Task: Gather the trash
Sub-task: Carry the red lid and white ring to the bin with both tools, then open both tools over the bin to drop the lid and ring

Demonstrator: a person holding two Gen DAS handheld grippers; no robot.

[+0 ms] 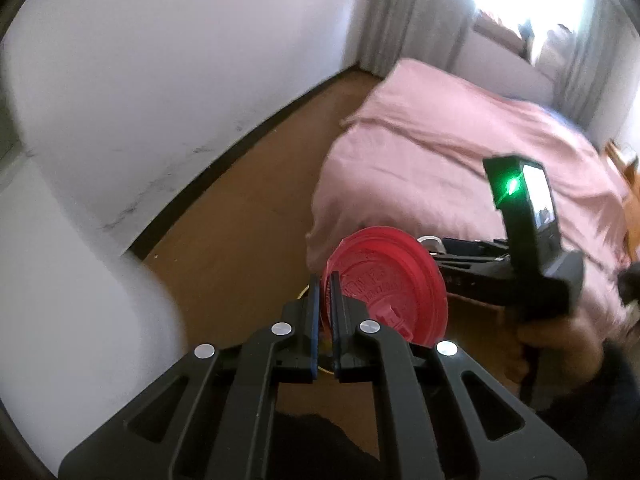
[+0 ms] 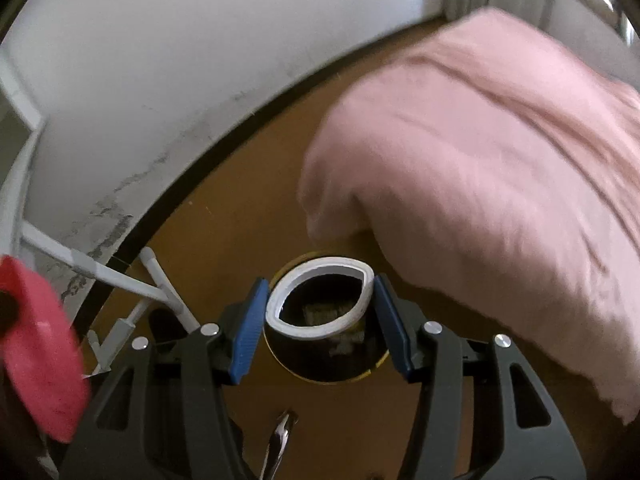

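Note:
My left gripper (image 1: 324, 285) is shut on the edge of a red plastic cup lid (image 1: 390, 284), which stands on edge above the brown floor. The lid (image 2: 40, 352) also shows blurred at the left of the right wrist view. My right gripper (image 2: 321, 280) is shut on a white paper cup (image 2: 280, 320); its blue pads (image 2: 248, 332) squeeze the rim into an oval. Right under the cup is a round dark bin (image 2: 340, 364) with a yellow rim and scraps inside. In the left wrist view the right gripper's body (image 1: 532, 256) and a hand (image 1: 560, 344) are beside the lid.
A bed under a pink cover (image 2: 480, 168) fills the right side, its corner close to the bin. A white wall (image 1: 160, 80) with a dark skirting runs along the left. White frame legs (image 2: 120, 280) stand by the wall. Grey curtains (image 1: 400, 20) hang at the far end.

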